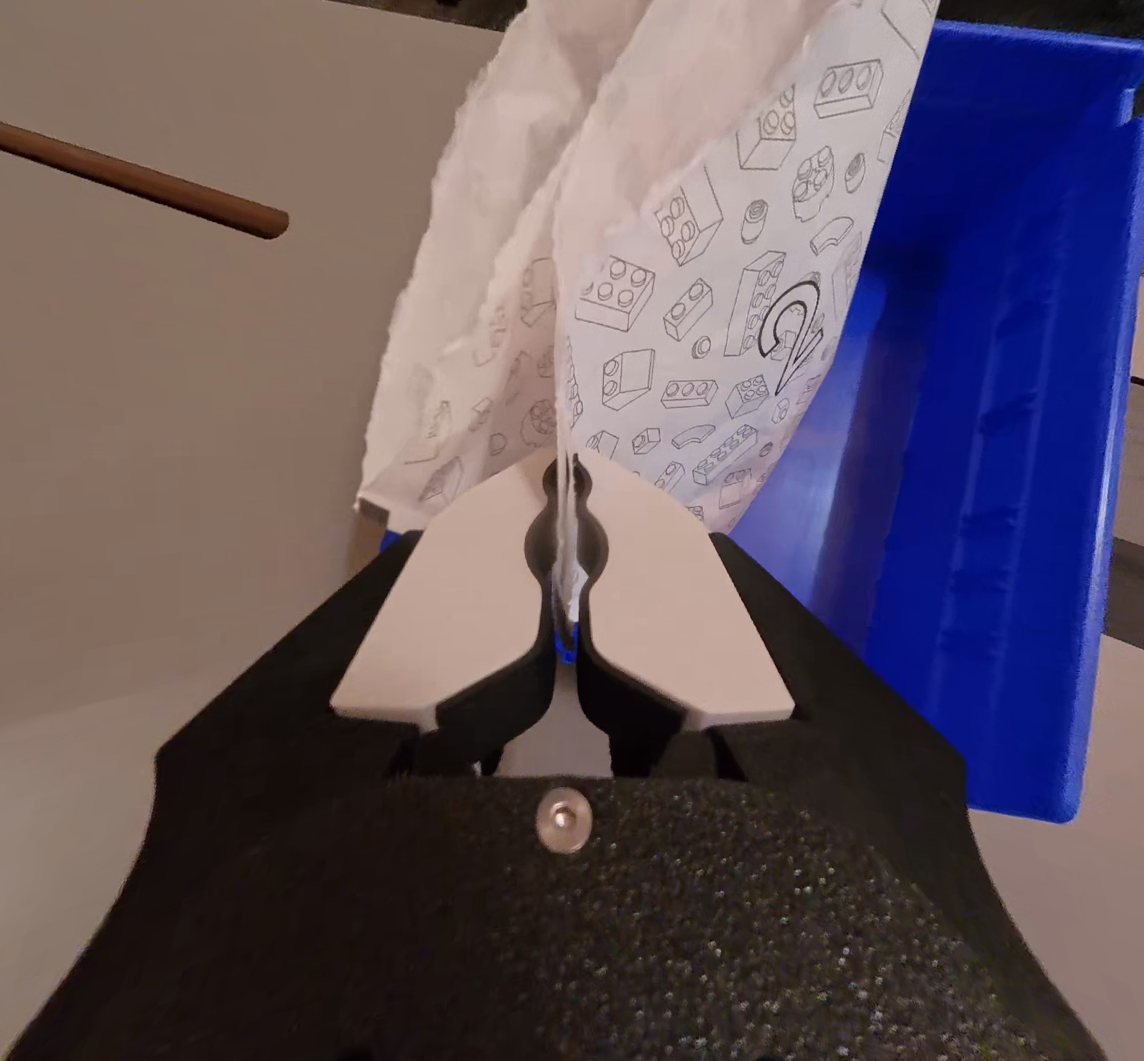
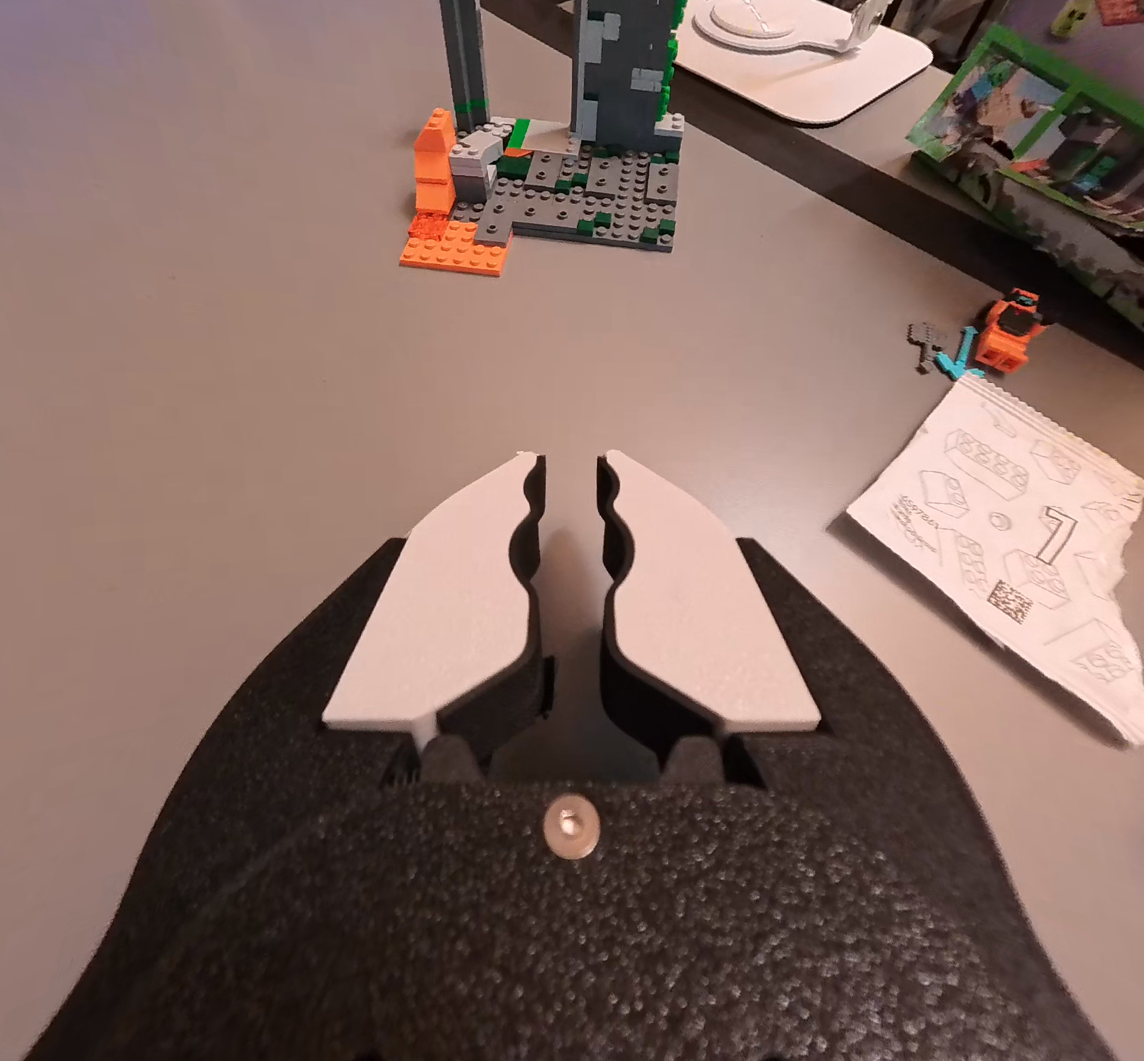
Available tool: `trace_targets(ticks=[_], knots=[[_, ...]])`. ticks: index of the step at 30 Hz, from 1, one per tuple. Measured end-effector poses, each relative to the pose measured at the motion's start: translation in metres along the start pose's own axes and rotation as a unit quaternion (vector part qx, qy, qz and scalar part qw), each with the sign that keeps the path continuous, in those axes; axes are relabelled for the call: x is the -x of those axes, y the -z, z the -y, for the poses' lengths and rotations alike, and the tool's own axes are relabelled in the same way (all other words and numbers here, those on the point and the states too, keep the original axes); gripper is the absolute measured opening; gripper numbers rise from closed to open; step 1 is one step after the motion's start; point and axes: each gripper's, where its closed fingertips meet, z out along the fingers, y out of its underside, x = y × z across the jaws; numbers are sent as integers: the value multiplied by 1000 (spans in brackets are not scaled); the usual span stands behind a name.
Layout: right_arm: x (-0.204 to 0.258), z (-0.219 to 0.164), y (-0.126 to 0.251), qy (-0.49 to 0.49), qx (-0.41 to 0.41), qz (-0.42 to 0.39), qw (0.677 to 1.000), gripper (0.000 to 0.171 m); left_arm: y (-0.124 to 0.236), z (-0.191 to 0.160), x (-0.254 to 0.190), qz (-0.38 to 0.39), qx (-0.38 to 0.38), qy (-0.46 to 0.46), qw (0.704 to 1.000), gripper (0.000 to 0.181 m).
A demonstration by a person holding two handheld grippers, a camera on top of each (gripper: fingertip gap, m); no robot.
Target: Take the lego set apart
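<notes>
Jaws of left gripper (image 1: 566, 511) pinch white paper bag (image 1: 650, 239) edge, holding it up beside blue bin (image 1: 1003, 350), likely for receiving pieces. Right gripper (image 2: 571, 465) jaws spread, empty, aimed at lego build (image 2: 545, 165) far ahead, likely reaching for first piece.

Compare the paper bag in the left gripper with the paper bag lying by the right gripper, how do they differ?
The held paper bag is pinched between the left gripper's fingers; the flat paper bag lies loose on the table, untouched by the open right gripper. The held one is raised beside the blue bin, puffed out; the other is flattened. Both are white, torn-edged, printed with brick outlines.
</notes>
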Motion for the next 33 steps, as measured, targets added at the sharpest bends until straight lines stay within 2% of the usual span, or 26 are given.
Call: trace_targets(ticks=[12,17,21,25,28,33], knots=[[2,0,0,0,1,8,1000,15,13,9,-18,-23,-23,-30,999,19],[3,0,0,5,1,10,1000,15,37,24,-16,-23,-57,-34,998,25],[5,0,1,9,-2,12,1000,15,75,45,-26,-34,-116,-48,992,26],[4,4,5,12,-9,9,1000,15,128,55,-56,-71,-194,-59,977,24],[4,11,11,17,-24,3,1000,15,167,43,-86,-107,-247,-62,961,15],[-5,27,25,9,-66,-26,997,14,239,-2,-149,-196,-309,-67,928,0]])
